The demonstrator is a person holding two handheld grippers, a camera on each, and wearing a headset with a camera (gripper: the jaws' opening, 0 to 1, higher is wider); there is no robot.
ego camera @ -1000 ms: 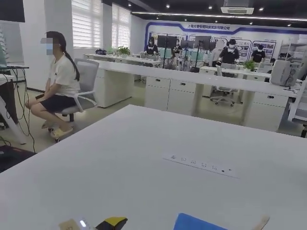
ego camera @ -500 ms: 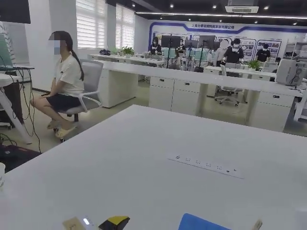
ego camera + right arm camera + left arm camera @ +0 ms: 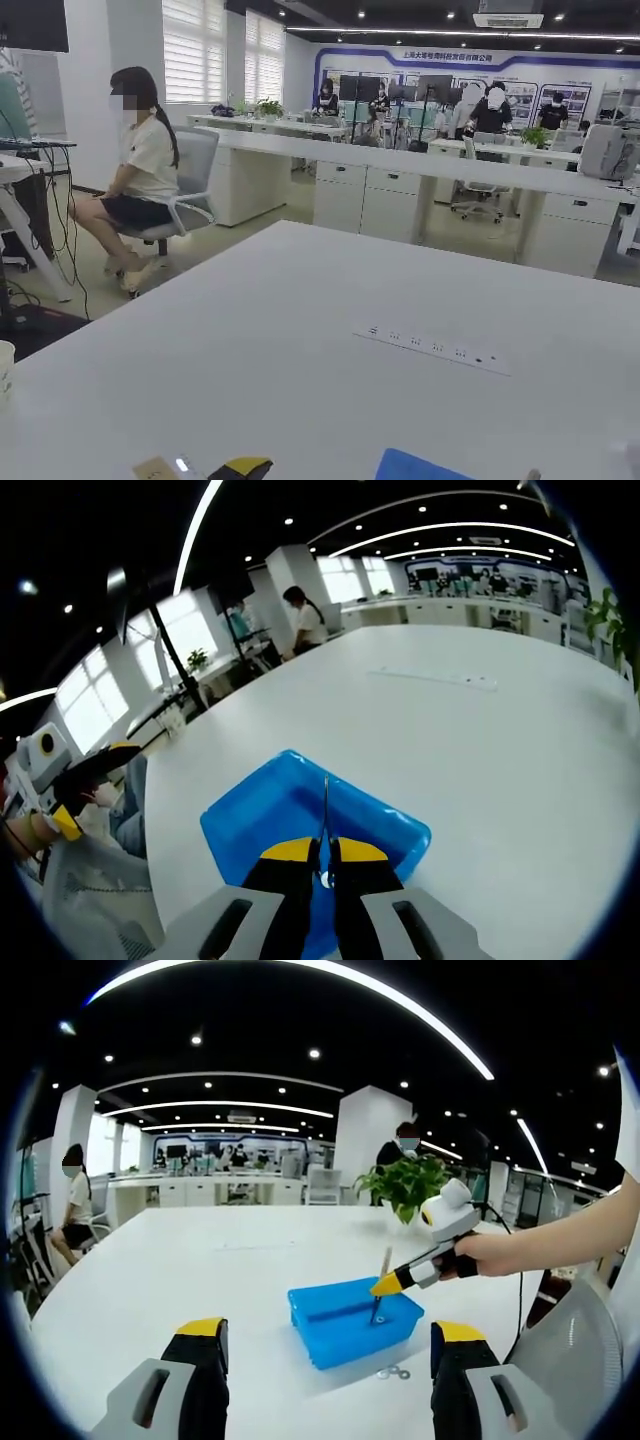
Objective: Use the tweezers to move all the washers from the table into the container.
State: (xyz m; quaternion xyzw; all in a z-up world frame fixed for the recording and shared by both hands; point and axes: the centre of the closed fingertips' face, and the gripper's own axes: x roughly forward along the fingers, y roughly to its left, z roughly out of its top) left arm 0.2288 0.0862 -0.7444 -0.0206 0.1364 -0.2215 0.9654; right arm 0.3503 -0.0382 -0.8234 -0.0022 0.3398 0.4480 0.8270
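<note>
White worktop (image 3: pixel 200 1270) in an open office carries a blue rectangular plastic container (image 3: pixel 350 1345). The right gripper (image 3: pixel 322 852) has its jaws clenched on thin metal tweezers (image 3: pixel 325 805) over this container. The left gripper (image 3: pixel 328 1330) has its jaws released. Small metal washers (image 3: pixel 392 1371) lie just beside the container.

The container (image 3: pixel 340 1332) is a shallow, open blue tray lying flat on the white bench (image 3: pixel 200 1270). The tweezers (image 3: pixel 382 1282), thin and metallic, stand nearly upright in the clamped right hand-held gripper (image 3: pixel 324 855), tips down inside the tray. What look like two small silver washers (image 3: pixel 401 1373) lie on the bench just beside the tray's near wall.
</note>
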